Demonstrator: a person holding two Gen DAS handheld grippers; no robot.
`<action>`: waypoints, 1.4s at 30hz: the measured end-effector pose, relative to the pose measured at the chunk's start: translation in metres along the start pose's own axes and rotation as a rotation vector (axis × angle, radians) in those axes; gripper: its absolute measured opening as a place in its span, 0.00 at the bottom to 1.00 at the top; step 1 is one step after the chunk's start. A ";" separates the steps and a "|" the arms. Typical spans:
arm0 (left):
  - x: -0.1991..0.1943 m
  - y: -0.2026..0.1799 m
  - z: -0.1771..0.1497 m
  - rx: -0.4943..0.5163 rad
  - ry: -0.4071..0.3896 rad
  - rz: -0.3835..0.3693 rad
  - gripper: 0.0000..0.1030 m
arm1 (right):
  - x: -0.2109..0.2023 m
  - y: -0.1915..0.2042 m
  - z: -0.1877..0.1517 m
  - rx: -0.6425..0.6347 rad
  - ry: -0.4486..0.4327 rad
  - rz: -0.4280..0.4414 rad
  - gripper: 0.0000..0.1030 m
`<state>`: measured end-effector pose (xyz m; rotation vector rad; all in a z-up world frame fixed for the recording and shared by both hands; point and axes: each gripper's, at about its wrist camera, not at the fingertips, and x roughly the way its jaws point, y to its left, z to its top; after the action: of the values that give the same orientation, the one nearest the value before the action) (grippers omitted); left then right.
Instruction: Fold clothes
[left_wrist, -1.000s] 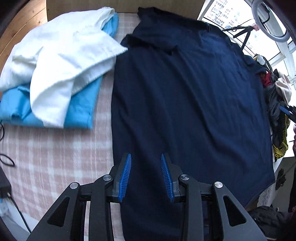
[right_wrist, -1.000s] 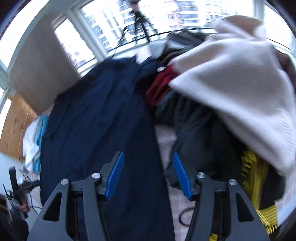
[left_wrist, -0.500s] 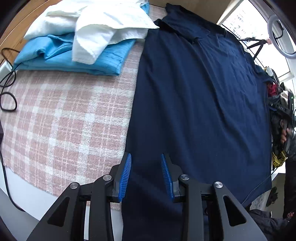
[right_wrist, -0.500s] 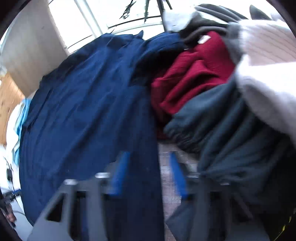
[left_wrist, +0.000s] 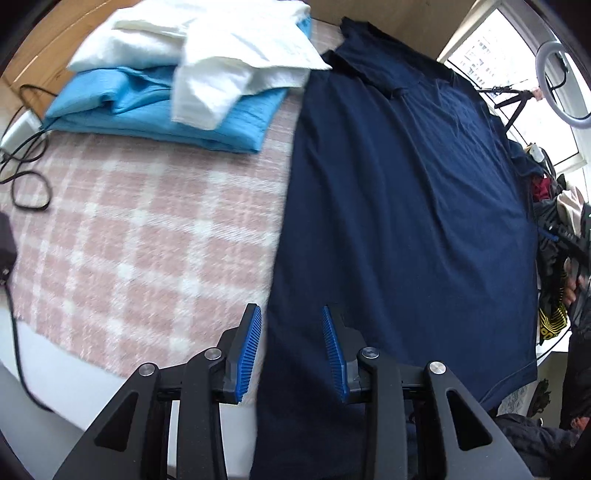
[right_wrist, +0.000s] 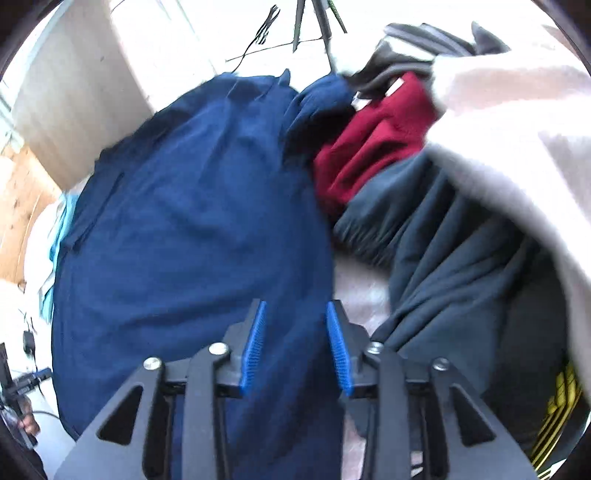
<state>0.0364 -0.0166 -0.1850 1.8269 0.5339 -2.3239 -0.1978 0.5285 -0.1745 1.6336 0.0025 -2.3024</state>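
Over navy shirt (left_wrist: 399, 206), left gripper (left_wrist: 291, 349) & right gripper (right_wrist: 295, 341) agape

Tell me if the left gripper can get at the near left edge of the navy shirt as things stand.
Probably yes. The left gripper is open with its jaws astride the navy shirt's left edge, over the plaid blanket. Nothing lies between; the folded blue and white clothes sit far off.

Bright windows (left_wrist: 480, 55) light a wood-panelled wall (left_wrist: 33, 48), a ring light (left_wrist: 561, 62) and a pink plaid bedcover (left_wrist: 147, 240).
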 end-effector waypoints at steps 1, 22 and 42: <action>0.000 0.003 -0.003 -0.004 -0.003 0.002 0.32 | -0.001 0.002 -0.005 -0.022 0.017 -0.015 0.33; 0.011 -0.005 -0.078 0.002 0.049 -0.071 0.32 | -0.072 0.214 0.021 -0.365 -0.058 0.254 0.33; 0.008 0.024 -0.084 0.012 0.043 -0.199 0.33 | 0.159 0.462 0.131 -0.271 0.202 -0.025 0.33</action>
<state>0.1188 -0.0081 -0.2140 1.9129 0.7412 -2.4203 -0.2465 0.0252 -0.1921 1.7190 0.3651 -2.0384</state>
